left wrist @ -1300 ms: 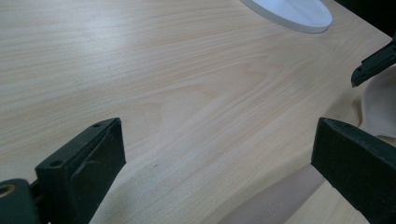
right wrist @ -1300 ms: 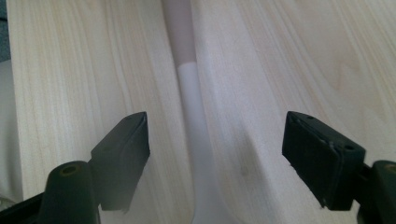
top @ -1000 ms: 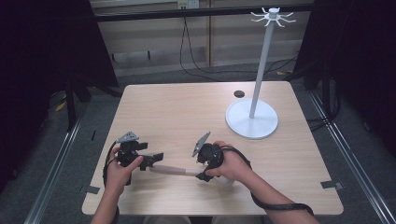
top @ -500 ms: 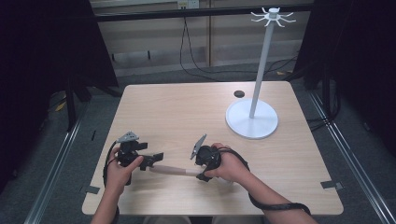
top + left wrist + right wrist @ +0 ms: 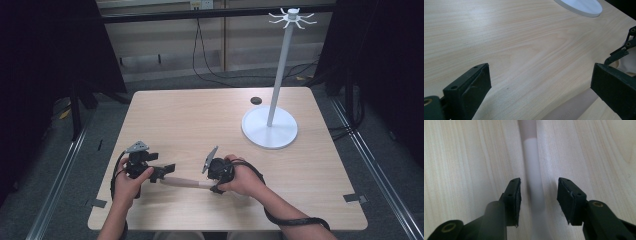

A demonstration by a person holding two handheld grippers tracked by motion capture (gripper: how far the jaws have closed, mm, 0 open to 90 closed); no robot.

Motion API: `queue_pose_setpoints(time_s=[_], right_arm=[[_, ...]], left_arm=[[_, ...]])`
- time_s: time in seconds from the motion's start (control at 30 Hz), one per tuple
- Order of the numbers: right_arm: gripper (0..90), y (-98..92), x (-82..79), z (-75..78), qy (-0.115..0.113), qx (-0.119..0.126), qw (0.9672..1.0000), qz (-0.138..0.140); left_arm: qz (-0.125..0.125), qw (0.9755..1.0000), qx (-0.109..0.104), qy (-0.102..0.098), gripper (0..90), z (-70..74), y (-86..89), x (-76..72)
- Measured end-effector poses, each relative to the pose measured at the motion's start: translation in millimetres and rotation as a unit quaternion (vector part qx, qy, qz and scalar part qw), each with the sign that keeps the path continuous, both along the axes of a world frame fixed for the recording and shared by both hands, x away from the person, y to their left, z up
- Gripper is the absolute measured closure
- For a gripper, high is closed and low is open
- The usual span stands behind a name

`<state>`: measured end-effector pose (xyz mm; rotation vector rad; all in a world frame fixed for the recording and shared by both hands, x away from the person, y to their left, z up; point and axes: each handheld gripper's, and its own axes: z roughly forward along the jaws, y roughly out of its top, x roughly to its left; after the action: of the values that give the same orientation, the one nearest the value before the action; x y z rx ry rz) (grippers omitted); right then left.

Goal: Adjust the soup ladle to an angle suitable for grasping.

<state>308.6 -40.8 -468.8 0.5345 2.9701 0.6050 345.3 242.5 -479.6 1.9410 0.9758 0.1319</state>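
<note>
- wooden table [image 5: 200, 115]: most of the top is bare, so nothing is in the way.
- white stand [image 5: 270, 127]: its round base sits at the far right of the table, well apart from both hands; its pole carries hooks at the top.
- left gripper [image 5: 162, 173]: jaws wide apart in the left gripper view, not pressing on anything; the pale handle's end lies low between them.
- right gripper [image 5: 539, 195]: jaws have just been closing, with the handle between them, yet a gap shows on each side, so no grip yet.
- pale handle [image 5: 185, 183]: a slim, rounded bar lying flat near the front edge, running between the two grippers.
- risk: being round and smooth, it could roll or squirt sideways if one pad lands first.
- risk: a pinch near the end could let it tip on lifting.
</note>
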Motion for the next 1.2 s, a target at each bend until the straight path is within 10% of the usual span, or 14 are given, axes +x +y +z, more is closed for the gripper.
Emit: queue_pose_setpoints(time_s=[0.57, 1.2], right_arm=[[76.0, 5.4, 0.2, -3.0, 0.015, -0.013, 0.9998, 0.001], [78.4, -5.0, -0.8, 2.3, 0.016, -0.009, 0.9997, 0.019]], left_arm=[[0.002, 1.0000, -0.001, -0.001, 2.7, -0.3, 1.4, 0.4], [0.001, 1.0000, -0.001, 0.000, 2.7, -0.5, 0.2, 0.4]])
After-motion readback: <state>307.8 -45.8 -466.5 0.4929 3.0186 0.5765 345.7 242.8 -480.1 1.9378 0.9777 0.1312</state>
